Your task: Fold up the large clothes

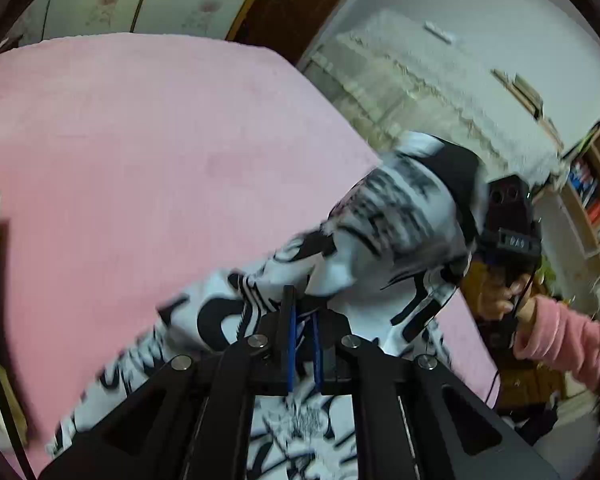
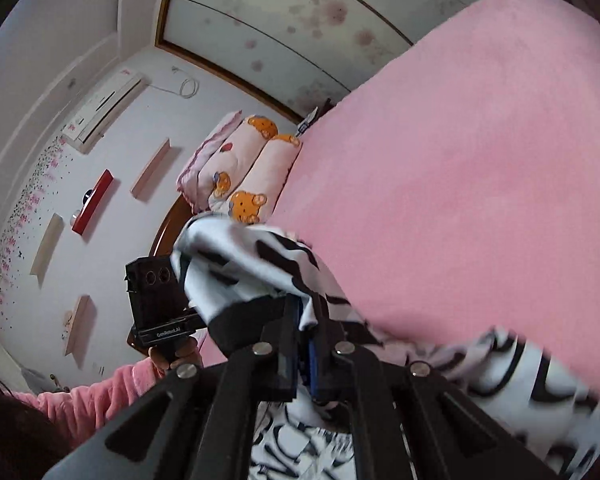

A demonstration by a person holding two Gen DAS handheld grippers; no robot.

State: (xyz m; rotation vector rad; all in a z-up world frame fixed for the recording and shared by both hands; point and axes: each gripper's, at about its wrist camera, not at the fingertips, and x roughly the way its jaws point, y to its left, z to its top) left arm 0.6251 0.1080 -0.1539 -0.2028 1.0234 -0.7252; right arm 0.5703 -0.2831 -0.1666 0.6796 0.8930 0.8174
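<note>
With both the left gripper (image 1: 302,312) and the right gripper (image 2: 306,316) pinched nearly shut on thin edges of the black-and-white garment (image 1: 388,216), which hung mid-frame above the pink bed (image 1: 140,152), the slight hold risked the fabric slipping free.

The black-and-white printed garment (image 1: 396,216) is smeared by motion blur, so its lettering cannot be read. Its lower part is hidden under the left tongs (image 1: 302,312) and cut off by the bottom edge. The garment also hides the fingertips of the right tongs (image 2: 306,316).
</note>
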